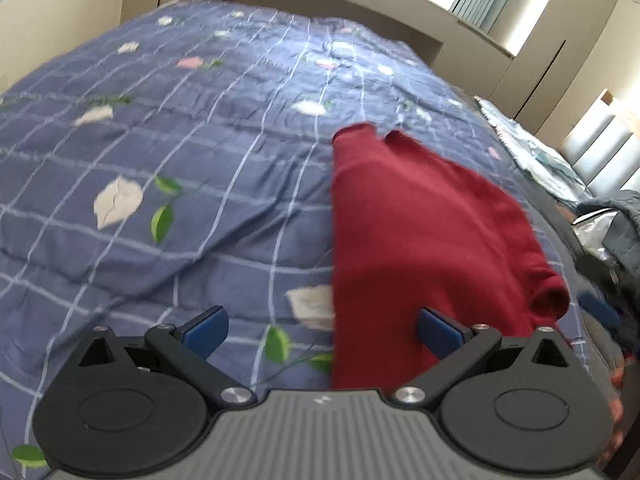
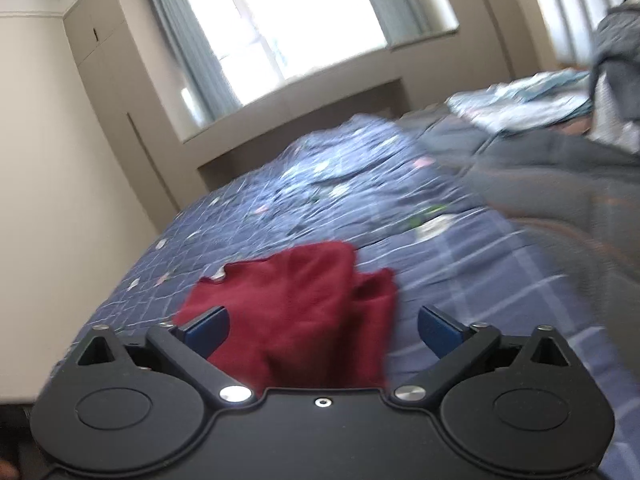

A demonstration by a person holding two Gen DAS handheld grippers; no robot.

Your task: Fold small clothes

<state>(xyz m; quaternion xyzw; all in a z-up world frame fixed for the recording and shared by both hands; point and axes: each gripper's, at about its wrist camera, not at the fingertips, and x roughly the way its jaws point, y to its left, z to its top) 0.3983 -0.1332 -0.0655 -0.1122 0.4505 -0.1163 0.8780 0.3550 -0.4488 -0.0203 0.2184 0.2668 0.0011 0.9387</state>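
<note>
Red garment (image 1: 420, 232) lying rumpled on blue quilted bed (image 1: 180, 168), unheld. Left tool (image 1: 322, 330) spread wide, empty; right tool (image 2: 322, 330) likewise wide, hovering just over cloth. Risk: pinching quilt along with fabric, or grabbing bunched layers. Grey clothing (image 2: 540, 168) crowding right side; open bed leftward.

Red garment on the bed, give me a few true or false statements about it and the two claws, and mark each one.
1. The red garment lies on a blue checked quilt. True.
2. The left claw is clamped on the garment. False: its jaws are spread, gripping nothing.
3. The right claw is open. True.
4. The garment is folded into a neat square. False: it lies rumpled and uneven.
5. A window with curtains shows in the right wrist view. True.
</note>
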